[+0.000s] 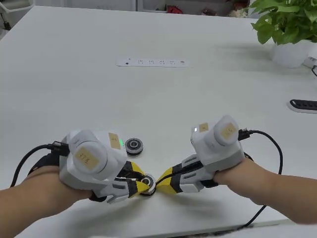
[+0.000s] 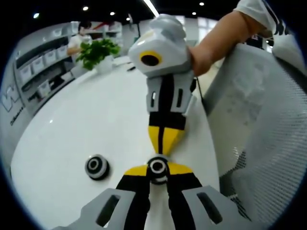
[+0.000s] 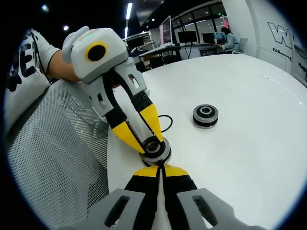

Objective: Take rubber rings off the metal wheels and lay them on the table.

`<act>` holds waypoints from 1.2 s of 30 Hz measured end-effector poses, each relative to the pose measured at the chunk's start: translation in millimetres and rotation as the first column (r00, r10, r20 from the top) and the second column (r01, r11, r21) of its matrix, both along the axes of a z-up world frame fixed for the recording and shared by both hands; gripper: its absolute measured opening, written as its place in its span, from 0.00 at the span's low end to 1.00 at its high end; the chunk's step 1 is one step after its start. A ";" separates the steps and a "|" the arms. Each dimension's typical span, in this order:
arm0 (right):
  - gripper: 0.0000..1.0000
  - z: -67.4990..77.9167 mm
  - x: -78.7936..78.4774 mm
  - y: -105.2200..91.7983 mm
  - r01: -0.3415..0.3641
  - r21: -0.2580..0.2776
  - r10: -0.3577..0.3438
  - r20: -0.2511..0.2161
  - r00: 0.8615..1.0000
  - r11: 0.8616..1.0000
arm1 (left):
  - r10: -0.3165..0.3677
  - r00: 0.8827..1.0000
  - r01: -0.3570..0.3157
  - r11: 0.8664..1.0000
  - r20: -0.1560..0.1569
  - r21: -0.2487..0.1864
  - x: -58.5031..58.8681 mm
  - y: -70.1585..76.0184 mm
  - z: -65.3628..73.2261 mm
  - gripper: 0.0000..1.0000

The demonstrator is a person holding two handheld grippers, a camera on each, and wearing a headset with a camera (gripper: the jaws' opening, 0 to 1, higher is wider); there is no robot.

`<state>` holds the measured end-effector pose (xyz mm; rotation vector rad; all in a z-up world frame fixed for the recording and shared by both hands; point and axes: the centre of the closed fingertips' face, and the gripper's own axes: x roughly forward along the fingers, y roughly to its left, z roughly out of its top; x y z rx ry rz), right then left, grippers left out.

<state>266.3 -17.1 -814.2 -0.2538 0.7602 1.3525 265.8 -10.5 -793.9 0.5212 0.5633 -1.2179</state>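
Down at near edge of white tabletop (image 1: 163, 99), small metal wheel with black rubber ring (image 1: 147, 184) is clamped between left gripper (image 1: 142, 187) jaws. Right gripper (image 1: 161, 179) jaws are pressed together, tips at wheel rim. Second ringed wheel (image 1: 133, 145) lies near. White power strip (image 1: 151, 62), potted green plant (image 1: 285, 22) farther back.

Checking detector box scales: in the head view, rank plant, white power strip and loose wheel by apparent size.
1. plant, largest by area, though cut off by the frame edge.
2. white power strip, about as wide but thin.
3. loose wheel, smallest despite being nearest the camera.
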 end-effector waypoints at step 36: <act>0.00 0.7 1.1 -1.5 0.033 0.029 -0.032 -0.039 0.999 0.999 | -0.004 1.000 0.004 1.000 0.011 0.000 0.0 -0.6 0.2 0.13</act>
